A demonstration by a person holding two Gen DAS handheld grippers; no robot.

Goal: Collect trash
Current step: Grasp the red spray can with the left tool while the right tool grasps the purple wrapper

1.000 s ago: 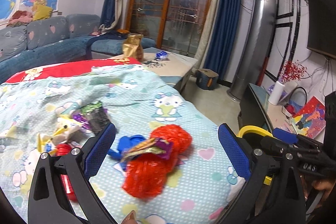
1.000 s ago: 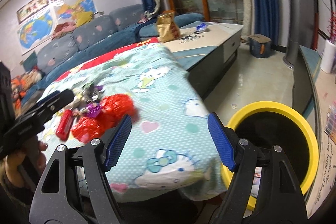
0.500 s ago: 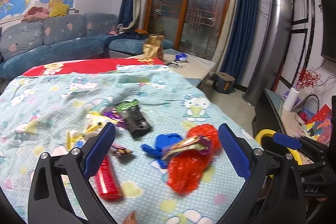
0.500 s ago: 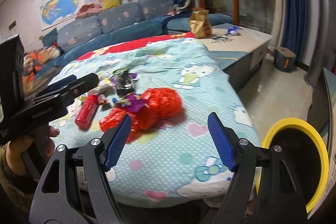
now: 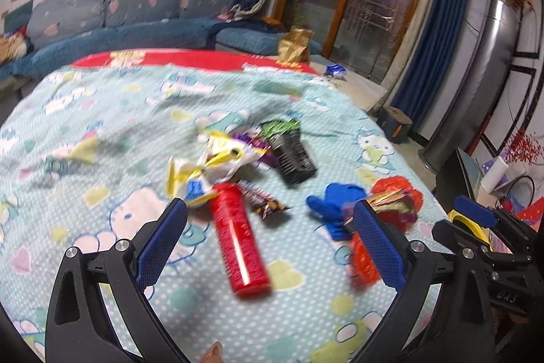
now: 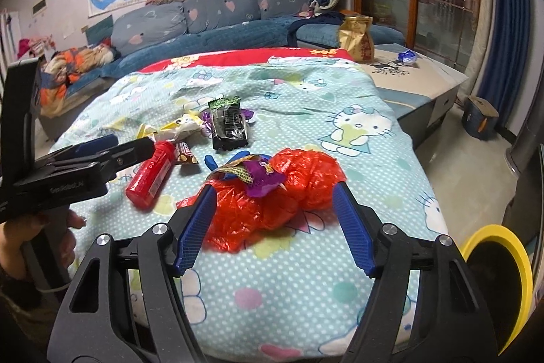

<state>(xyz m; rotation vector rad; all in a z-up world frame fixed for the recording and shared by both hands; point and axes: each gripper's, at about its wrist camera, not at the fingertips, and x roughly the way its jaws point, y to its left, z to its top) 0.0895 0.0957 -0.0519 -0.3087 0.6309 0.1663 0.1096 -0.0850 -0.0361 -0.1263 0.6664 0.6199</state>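
- Right gripper low over the near edge of the blanket-covered counter, jaws wide but closing in, nothing pinched yet.
- Straight ahead between its blue pads: red plastic bag, crumpled, with a purple-and-gold wrapper lying on top and something blue peeking out behind.
- Left gripper jaws spread wide, empty, hovering above the blanket.
- Lined up between those jaws: red bottle lying on its side, cap end away from the camera.
- Just beyond the bottle, a small brown wrapper; further back a black packet with a green top, and a heap of yellow-and-white wrappers beside it.
- Off to the right, past the counter edge, yellow-rimmed bin on the floor.
- Far end of the counter: gold paper bag standing upright.
- Behind everything, blue sofa along the wall.
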